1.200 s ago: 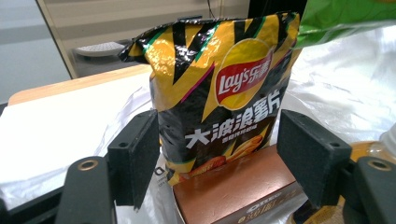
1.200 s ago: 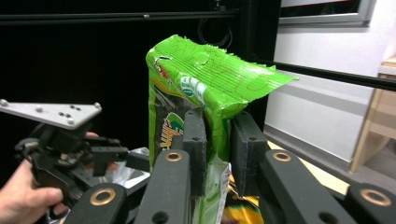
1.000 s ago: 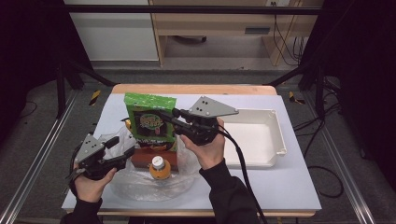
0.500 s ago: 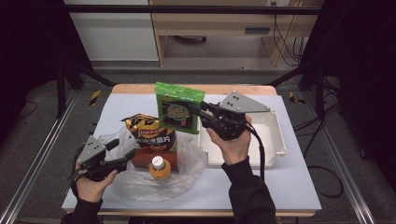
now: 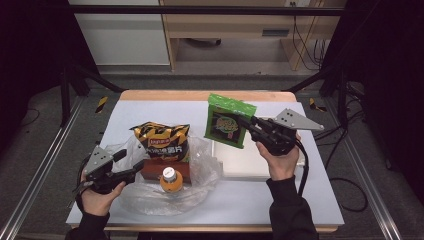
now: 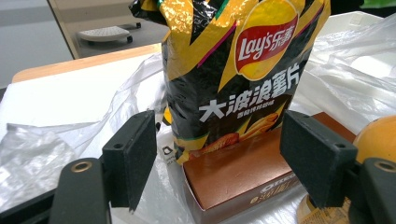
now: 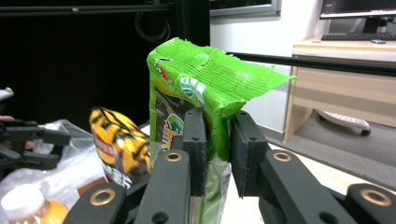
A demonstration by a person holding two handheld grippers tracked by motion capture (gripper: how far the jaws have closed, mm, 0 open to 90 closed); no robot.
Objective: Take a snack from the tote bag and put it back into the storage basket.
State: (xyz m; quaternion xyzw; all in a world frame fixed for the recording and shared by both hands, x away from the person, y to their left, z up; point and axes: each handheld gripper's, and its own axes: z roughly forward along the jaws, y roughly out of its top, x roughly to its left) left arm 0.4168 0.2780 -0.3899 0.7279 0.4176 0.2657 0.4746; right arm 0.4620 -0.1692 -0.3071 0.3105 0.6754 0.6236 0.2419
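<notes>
Our right gripper (image 5: 246,123) pinches a bright green crinkled snack bag (image 5: 227,120), lifted above the far left corner of a shallow white plastic tray (image 5: 260,162). Our left gripper (image 5: 131,165) rests with its jaws spread wide on a clear plastic bag (image 5: 202,172), gripping nothing. On that plastic stand a black-and-yellow chip bag (image 5: 162,140), a brown cardboard box (image 5: 152,170) and an orange bottle (image 5: 170,179).

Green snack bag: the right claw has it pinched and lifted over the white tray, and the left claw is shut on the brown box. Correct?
Not quite. The left claw is open, its jaws standing apart on either side of the brown box, as the left gripper view shows. The rest holds: the right claw pinches the green snack bag, lifted over the white tray.
</notes>
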